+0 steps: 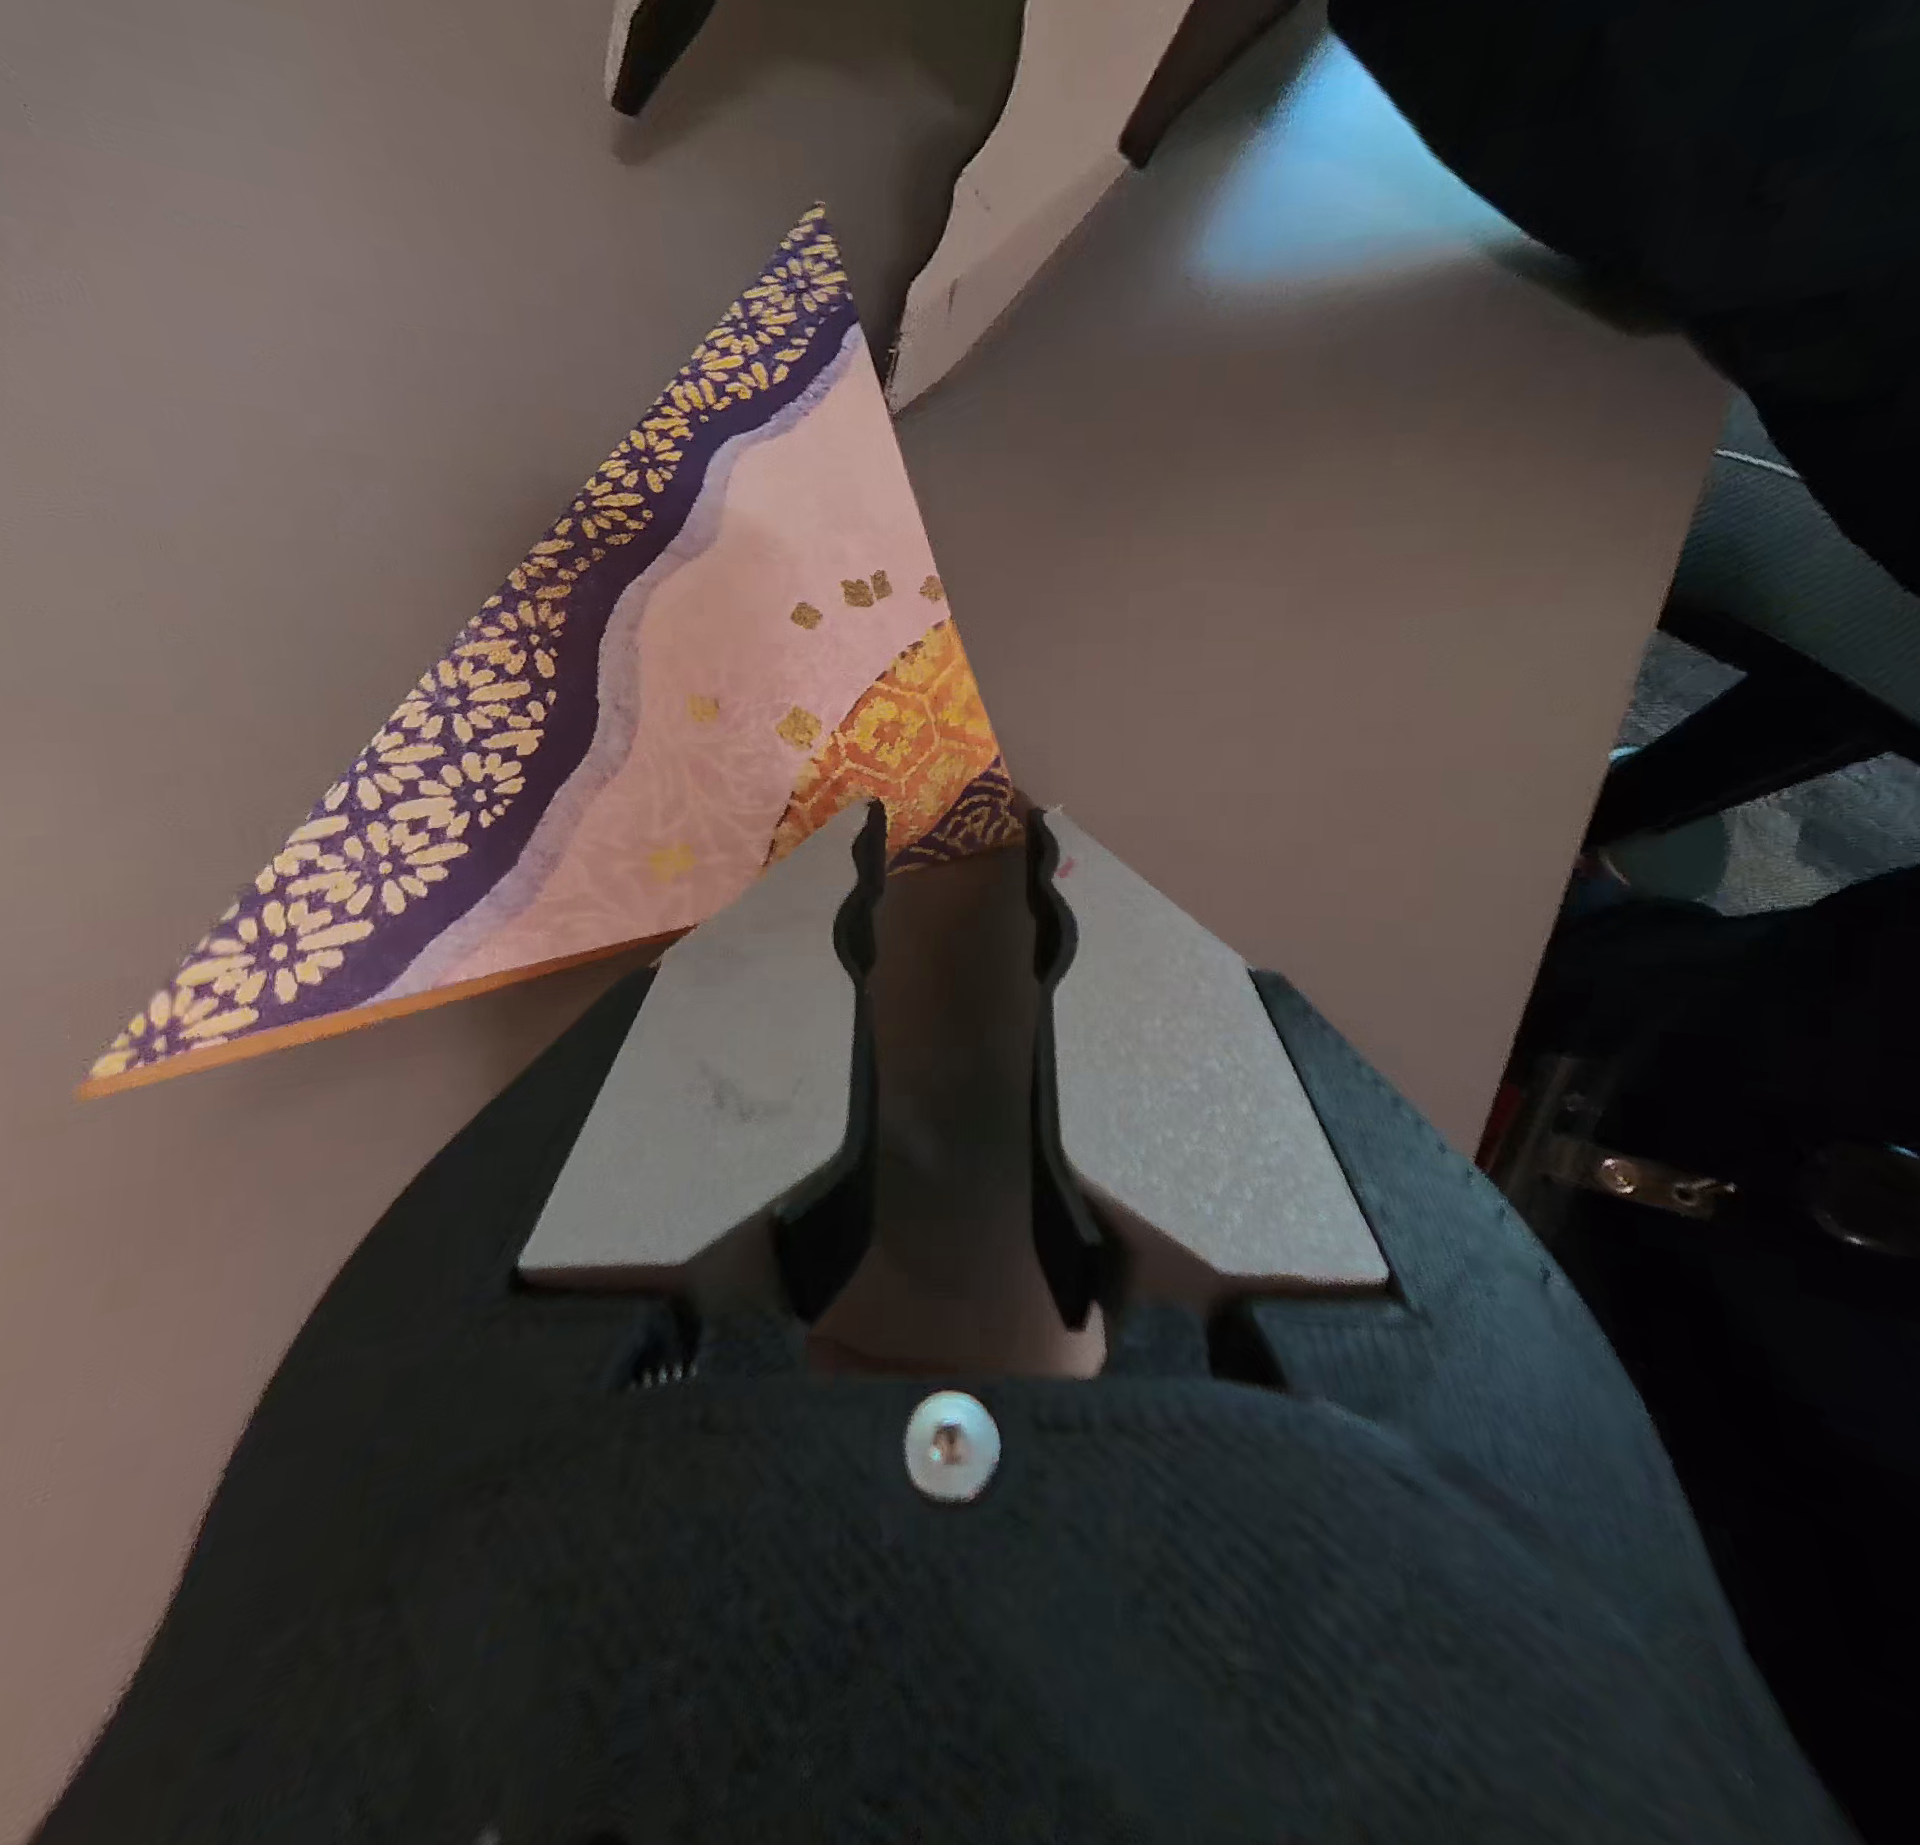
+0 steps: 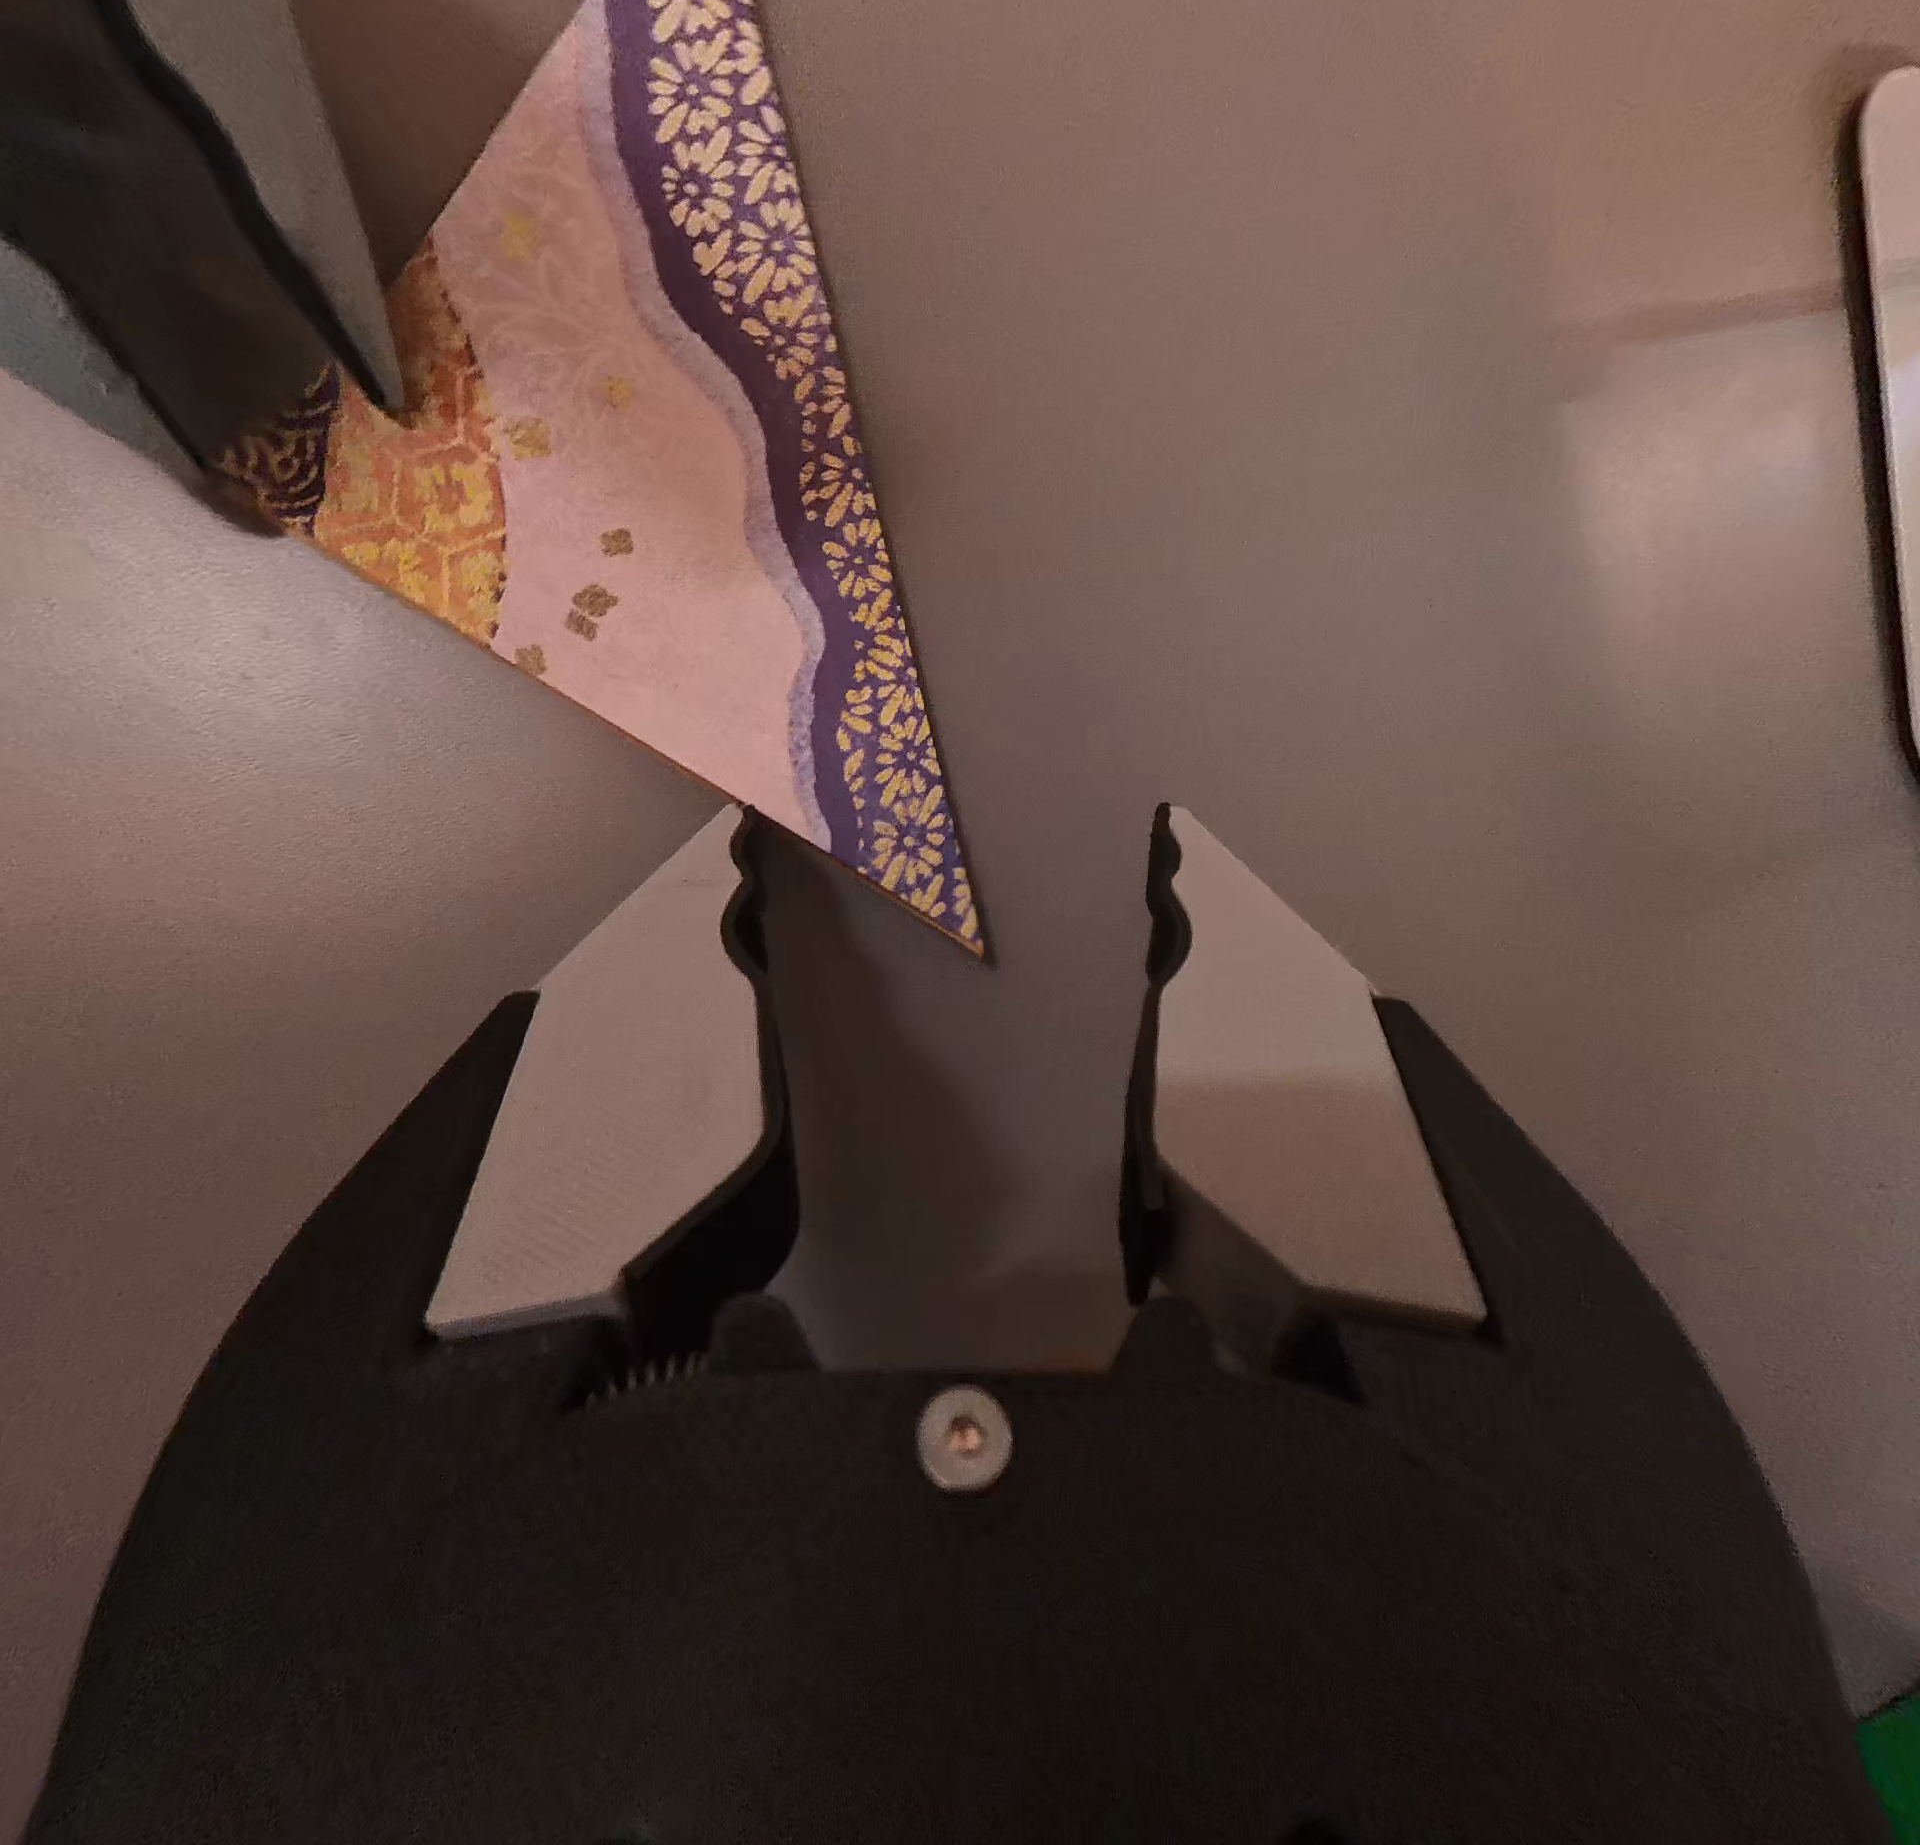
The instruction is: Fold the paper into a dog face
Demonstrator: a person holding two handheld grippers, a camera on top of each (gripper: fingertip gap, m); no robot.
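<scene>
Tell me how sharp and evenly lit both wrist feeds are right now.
Left wrist view: dim warm light, the purple, pink and gold patterned triangular paper sharp, pale-blue glare on the grey table, top-right corner blurred. Right wrist view: paper slightly soft, soft reflection on the table at right, edges bent by the wide-angle lens.

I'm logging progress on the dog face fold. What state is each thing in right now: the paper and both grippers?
paper: folded into a triangle, patterned side up, lying flat on the table.
left gripper: jaws slightly apart, tips at the paper's orange corner, not clamped on it.
right gripper: wide open, the paper's purple tip between its fingers, not gripped.
</scene>
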